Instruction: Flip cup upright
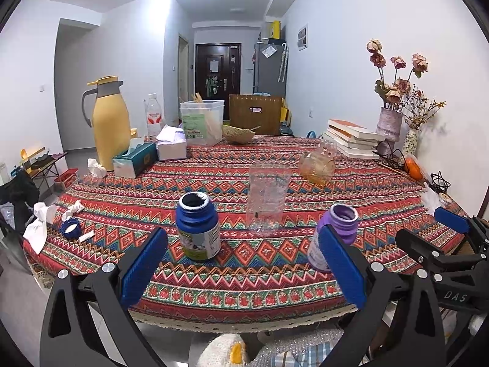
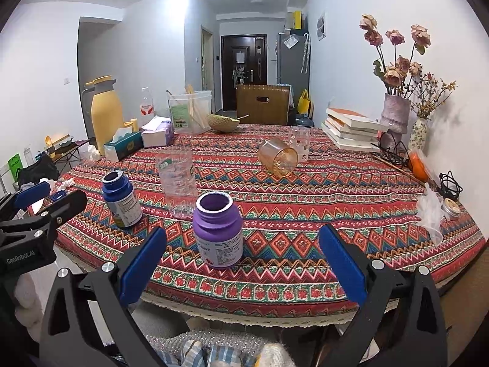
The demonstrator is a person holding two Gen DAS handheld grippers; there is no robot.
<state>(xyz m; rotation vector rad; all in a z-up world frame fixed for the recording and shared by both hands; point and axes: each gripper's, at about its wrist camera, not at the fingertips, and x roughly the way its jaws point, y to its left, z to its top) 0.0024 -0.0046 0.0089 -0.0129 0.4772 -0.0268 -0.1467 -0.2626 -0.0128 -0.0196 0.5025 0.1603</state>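
Jaws of our left gripper (image 1: 243,263) and right gripper (image 2: 243,261) stood wide, empty; amber cup (image 2: 277,158) lay tipped mid-frame; "GenRobot.AI" readable lower left, bottle (image 2: 218,231) label perhaps illegible.

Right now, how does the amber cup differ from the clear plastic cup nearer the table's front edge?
The amber cup lies tipped on its side, mouth toward the camera; the clear plastic cup stands on end. The amber cup is orange-tinted, the clear plastic cup colourless with faint printing. The amber cup lies farther back, beside a flower-printed glass. Both are see-through, rest on the patterned tablecloth, and neither is gripped.
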